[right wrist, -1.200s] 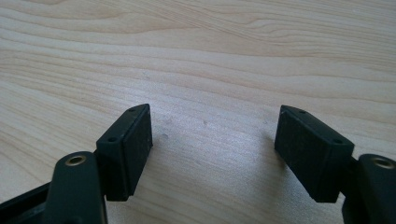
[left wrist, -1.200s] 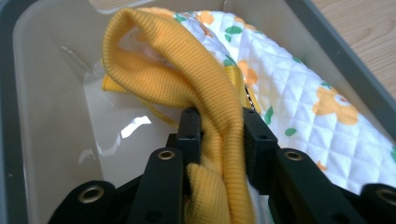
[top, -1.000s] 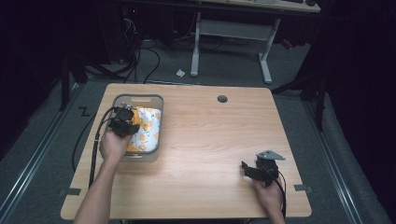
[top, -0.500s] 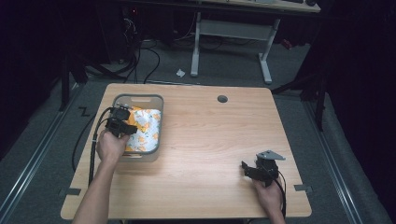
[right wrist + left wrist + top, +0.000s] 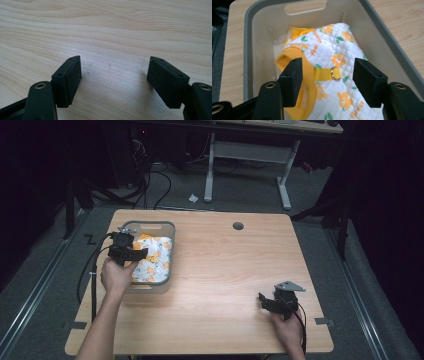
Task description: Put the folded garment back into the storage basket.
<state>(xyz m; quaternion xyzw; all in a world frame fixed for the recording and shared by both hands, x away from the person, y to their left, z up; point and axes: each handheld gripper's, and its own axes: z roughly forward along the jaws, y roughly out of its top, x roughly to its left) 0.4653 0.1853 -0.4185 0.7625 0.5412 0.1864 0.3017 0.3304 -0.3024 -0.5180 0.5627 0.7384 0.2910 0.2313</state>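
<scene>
Two grippers appear from above: left gripper (image 5: 134,254) over the grey bin (image 5: 165,226) holding the flowered garment (image 5: 155,262); right gripper (image 5: 267,302) well apart. Left gripper view: jaws just opened, garment (image 5: 337,60) below, ungripped. Right gripper view: jaws open above the table (image 5: 112,32).

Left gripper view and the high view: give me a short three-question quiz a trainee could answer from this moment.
1. True or false: the left hand-held gripper is clamped on the quilted flower-print garment.
2. Where does the garment lie? A) in the grey bin B) on the bare table C) on the floor
3. What lies under the right hand-held gripper?

Key
1. False. Its jaws have just been opening and stand apart above the garment, pads off the fabric.
2. A.
3. Bare wooden tabletop; its jaws are open with nothing between them.
</scene>
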